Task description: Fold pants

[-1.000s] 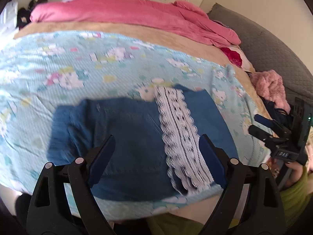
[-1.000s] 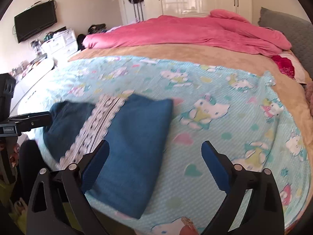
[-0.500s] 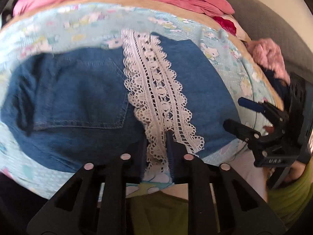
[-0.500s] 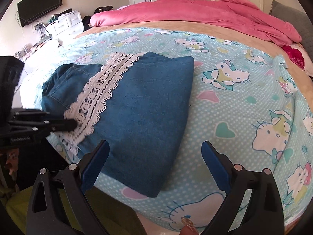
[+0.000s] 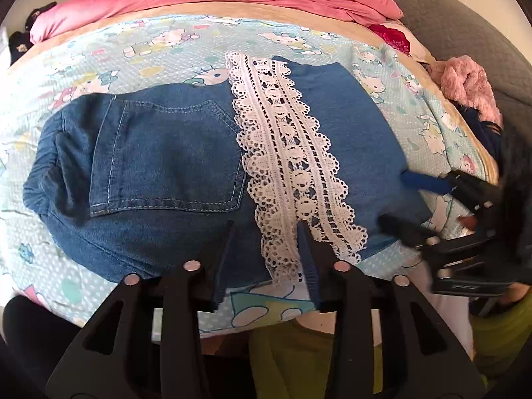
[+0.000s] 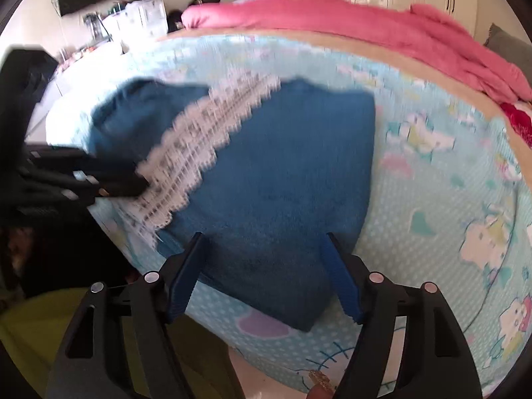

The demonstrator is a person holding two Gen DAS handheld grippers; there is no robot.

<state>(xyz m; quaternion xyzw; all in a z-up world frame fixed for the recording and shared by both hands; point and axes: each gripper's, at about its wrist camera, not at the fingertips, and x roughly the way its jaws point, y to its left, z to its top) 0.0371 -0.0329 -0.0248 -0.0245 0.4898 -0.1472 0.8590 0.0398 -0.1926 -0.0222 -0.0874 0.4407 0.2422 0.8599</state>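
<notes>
**Both grippers at the near hem of the folded pants**

Left wrist view: The pants (image 5: 186, 179) lie folded on the bed (image 5: 99, 53), on the cartoon-print sheet, close to the near edge. The long axis of the bundle runs side to side across the view; the back pocket lies to the left, and the lace trim (image 5: 289, 153) crosses it from far to near. The left gripper (image 5: 266, 252) sits directly at the near hem. Its jaws have just been opening and stand part-way apart, straddling the near end of the lace and the denim edge beside it. The pads do not visibly press on the fabric, so no grip is judged. The right gripper (image 5: 409, 199) enters from the right, jaws apart, at the right-hand corner of the bundle.

Right wrist view: The picture is motion-blurred. The right gripper (image 6: 266, 266) points at the near right corner of the pants (image 6: 282, 183). Its jaws have just been closing, yet stand well apart with the denim edge between them, unclamped. The left gripper (image 6: 109, 179) reaches the lace trim (image 6: 199, 139) from the left.

Judgement: both hands are equally near; the next fold likely needs both near corners clamped together.
</notes>
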